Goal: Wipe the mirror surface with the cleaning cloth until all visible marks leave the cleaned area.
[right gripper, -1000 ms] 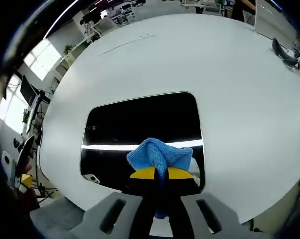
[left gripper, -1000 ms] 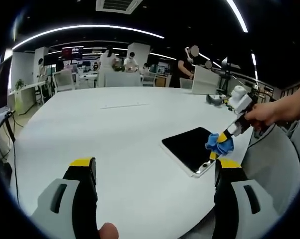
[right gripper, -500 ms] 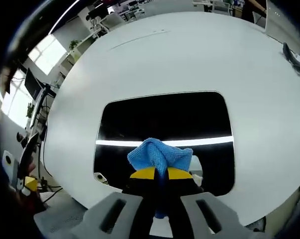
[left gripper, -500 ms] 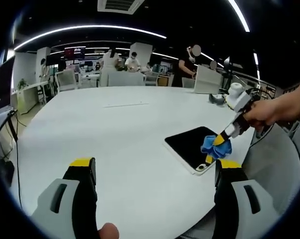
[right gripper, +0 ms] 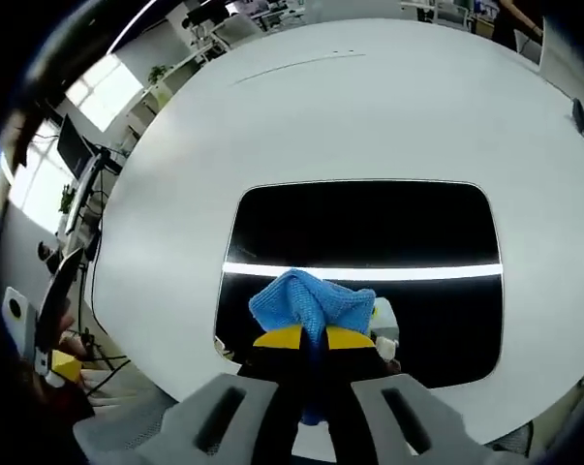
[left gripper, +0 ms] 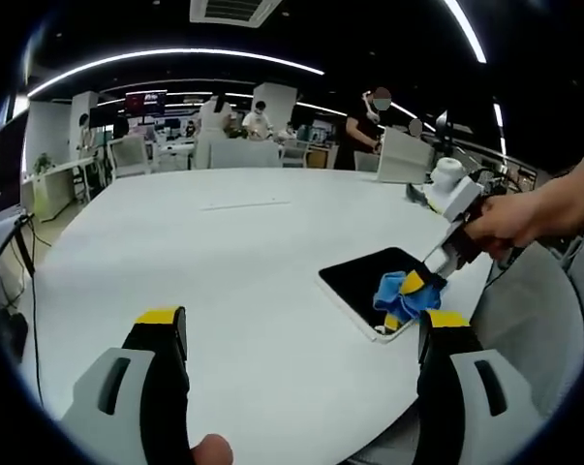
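Open-plan office in the back, people standing around desks, and up front a big round white table with the flat dark rectangular mirror lying near its edge on the person's right.

What's changed over the last second: the right gripper, yellow tips pinched tight on the bunched blue cleaning cloth, has slid toward the mirror's near corner. From the left gripper view the cloth was sitting further up the glass and is now down by the corner closest to the table edge. So a wiping stroke is underway, I'd say, covering the near strip.

Left gripper hasn't budged, jaws spread wide with nothing between them, hovering over bare table.

Can't spot actual smudges on the glass, just a ceiling light reflection, so no idea how much is left.
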A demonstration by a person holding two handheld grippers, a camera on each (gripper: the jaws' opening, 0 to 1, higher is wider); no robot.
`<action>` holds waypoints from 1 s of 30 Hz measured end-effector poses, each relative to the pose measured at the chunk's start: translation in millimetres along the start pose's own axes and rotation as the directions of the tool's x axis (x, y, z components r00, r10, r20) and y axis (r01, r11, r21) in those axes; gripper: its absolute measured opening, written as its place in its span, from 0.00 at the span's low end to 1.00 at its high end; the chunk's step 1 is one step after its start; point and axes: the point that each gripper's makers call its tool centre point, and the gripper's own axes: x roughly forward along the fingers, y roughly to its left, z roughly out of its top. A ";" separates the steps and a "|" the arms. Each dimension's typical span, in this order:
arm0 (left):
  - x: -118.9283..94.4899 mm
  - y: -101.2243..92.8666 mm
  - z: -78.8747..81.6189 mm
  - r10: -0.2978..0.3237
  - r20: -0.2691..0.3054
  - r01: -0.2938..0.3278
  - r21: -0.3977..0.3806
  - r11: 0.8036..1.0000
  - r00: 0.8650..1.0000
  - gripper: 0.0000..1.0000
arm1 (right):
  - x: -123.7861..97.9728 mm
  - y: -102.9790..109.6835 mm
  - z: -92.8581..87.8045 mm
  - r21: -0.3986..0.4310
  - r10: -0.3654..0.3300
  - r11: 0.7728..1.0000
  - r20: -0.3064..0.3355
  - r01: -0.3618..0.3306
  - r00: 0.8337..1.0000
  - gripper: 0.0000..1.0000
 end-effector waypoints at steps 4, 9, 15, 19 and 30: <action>0.7 -2.5 -0.4 -0.003 -0.002 0.003 0.004 1.000 1.000 0.99 | 3.1 8.9 0.3 -0.017 0.009 1.000 -0.010 -0.009 1.000 0.00; 2.1 -2.6 -2.0 -0.002 -0.003 0.002 0.001 1.000 1.000 0.99 | 5.1 21.5 -0.3 -0.026 0.020 0.999 -0.013 -0.021 1.000 0.01; 2.0 -4.7 -4.1 -0.005 -0.011 0.005 0.002 1.000 1.000 0.99 | 8.3 30.7 0.3 -0.030 0.036 0.999 -0.025 -0.037 0.999 0.00; 2.4 -4.4 -4.3 -0.002 -0.010 0.002 -0.003 1.000 1.000 0.99 | 10.9 39.5 0.6 -0.045 0.046 0.998 -0.032 -0.047 0.998 0.00; 4.5 -2.2 -5.6 -0.002 -0.015 0.001 -0.010 1.000 1.000 0.99 | 12.5 48.2 1.5 -0.071 0.061 0.995 -0.039 -0.064 0.997 0.00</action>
